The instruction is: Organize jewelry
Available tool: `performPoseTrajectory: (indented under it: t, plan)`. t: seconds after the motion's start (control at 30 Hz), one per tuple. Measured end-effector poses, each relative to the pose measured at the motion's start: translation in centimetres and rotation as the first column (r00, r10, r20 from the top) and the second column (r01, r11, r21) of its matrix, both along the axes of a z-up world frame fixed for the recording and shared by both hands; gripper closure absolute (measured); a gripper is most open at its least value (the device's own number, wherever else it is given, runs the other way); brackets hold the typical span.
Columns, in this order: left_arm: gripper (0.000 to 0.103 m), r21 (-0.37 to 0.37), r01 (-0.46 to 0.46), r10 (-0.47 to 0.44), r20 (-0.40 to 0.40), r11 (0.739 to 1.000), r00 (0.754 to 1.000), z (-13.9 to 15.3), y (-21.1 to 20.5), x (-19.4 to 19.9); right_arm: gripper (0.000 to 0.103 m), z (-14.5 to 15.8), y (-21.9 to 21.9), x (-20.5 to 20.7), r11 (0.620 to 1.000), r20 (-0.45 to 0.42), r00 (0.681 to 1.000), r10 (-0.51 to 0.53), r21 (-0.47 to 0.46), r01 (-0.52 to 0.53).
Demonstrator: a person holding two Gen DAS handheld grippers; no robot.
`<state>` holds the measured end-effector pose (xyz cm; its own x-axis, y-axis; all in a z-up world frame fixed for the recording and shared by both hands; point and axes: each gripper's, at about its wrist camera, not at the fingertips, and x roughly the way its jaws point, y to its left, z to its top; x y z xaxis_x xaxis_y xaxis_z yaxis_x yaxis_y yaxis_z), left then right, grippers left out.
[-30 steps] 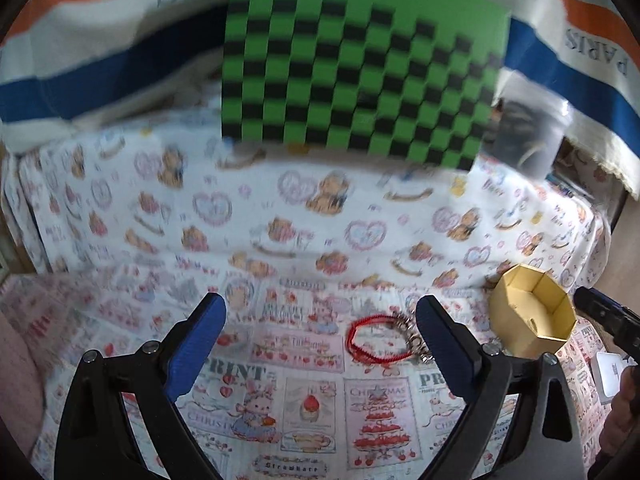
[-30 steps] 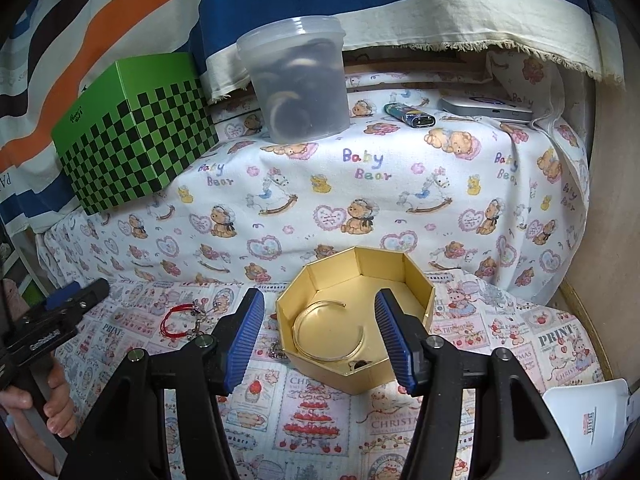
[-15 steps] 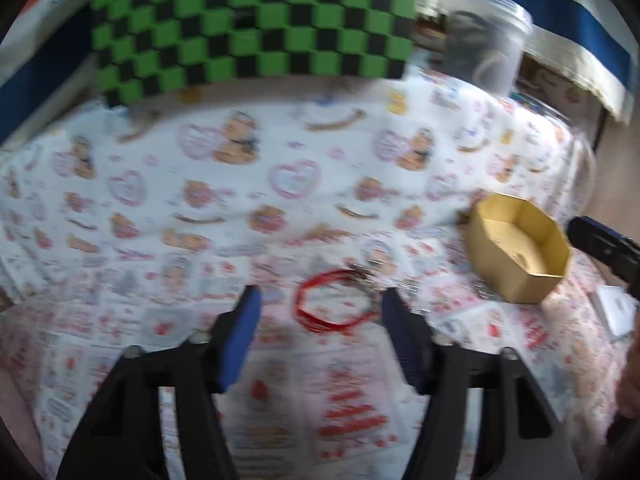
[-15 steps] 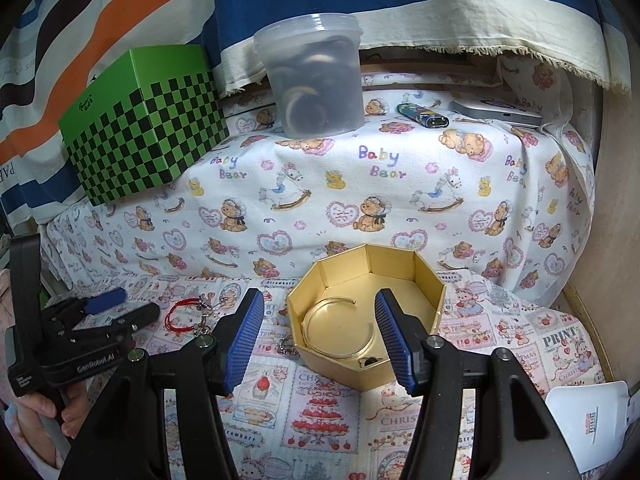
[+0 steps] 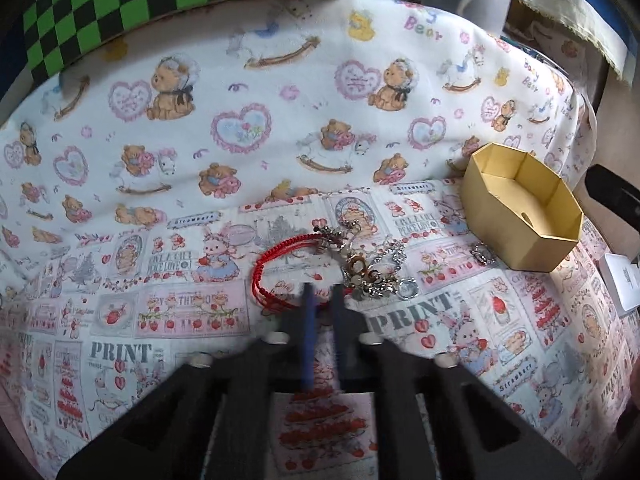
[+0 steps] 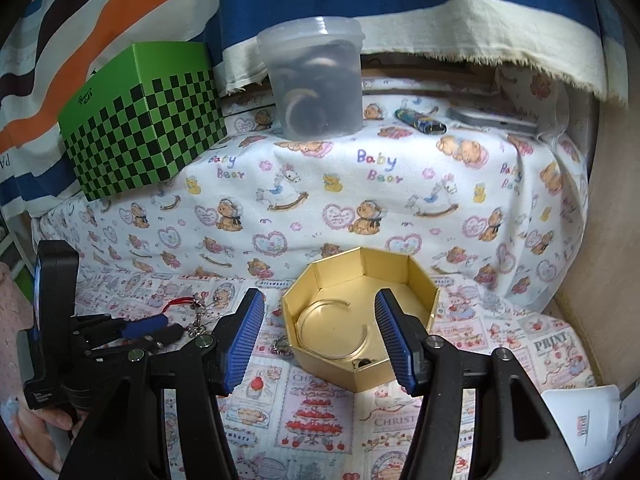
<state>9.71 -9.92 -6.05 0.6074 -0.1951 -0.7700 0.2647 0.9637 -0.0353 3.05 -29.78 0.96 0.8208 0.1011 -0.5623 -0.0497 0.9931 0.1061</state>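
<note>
Two grippers up: my left gripper has its fingers nearly pressed together on the red cord bracelet, though I can't tell if it's really pinched. Right gripper hangs spread over the gold box. Worry: the tangled silver charms snag and drag along.

A home, by the look of it. A white baby-bear print cloth drapes a raised ledge, with a striped fabric hanging behind. On the ledge sit a green-and-black chequered cardboard box, a lidded translucent plastic tub and a small lighter.
</note>
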Motion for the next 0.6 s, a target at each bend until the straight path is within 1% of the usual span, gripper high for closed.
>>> performPoseTrajectory:
  t: [0.13, 0.2, 0.27, 0.37, 0.4, 0.47, 0.5, 0.57, 0.6]
  plan:
    - [0.103, -0.033, -0.017, 0.018, 0.001, 0.999, 1.000, 0.3, 1.0, -0.1, 0.043, -0.3, -0.2, 0.2, 1.000, -0.015, 1.000, -0.004, 0.006, 0.004]
    - [0.103, -0.064, -0.022, 0.023, 0.012, 0.998, 1.000, 0.8, 1.6, -0.3, 0.043, -0.3, -0.2, 0.3, 1.000, -0.015, 1.000, -0.007, 0.004, 0.008]
    - [0.103, -0.105, -0.024, 0.028, 0.034, 0.994, 0.999, 1.6, 2.4, -0.7, 0.043, -0.3, -0.3, 0.3, 1.000, -0.015, 1.000, -0.010, 0.007, 0.010]
    - [0.103, -0.144, -0.043, 0.057, 0.089, 0.989, 0.994, 2.6, 3.0, -0.9, 0.043, -0.2, -0.5, 0.2, 1.000, -0.014, 1.000, -0.013, 0.012, 0.013]
    - [0.103, -0.151, -0.052, 0.067, 0.097, 0.987, 0.993, 2.7, 3.0, -0.7, 0.043, -0.3, -0.4, 0.2, 1.000, -0.015, 1.000, -0.013, 0.012, 0.014]
    - [0.103, -0.166, -0.054, 0.067, 0.073, 0.985, 0.995, 2.1, 2.8, 0.1, 0.043, -0.3, -0.3, 0.3, 1.000, -0.018, 1.000, -0.013, 0.007, 0.013]
    - [0.103, -0.162, -0.059, 0.070, 0.061, 0.985, 0.996, 1.5, 2.7, 0.6, 0.043, -0.4, -0.2, 0.3, 1.000, -0.020, 1.000, -0.010, 0.003, 0.010]
    - [0.103, -0.102, -0.078, 0.083, 0.041, 0.992, 0.996, 0.7, 2.5, 1.2, 0.043, -0.4, -0.1, 0.3, 1.000, -0.022, 1.000, -0.005, -0.001, 0.005]
    - [0.103, -0.088, -0.079, 0.081, 0.021, 0.993, 0.996, 0.1, 2.4, 1.4, 0.043, -0.4, 0.0, 0.3, 1.000, -0.022, 1.000, -0.003, -0.001, 0.003]
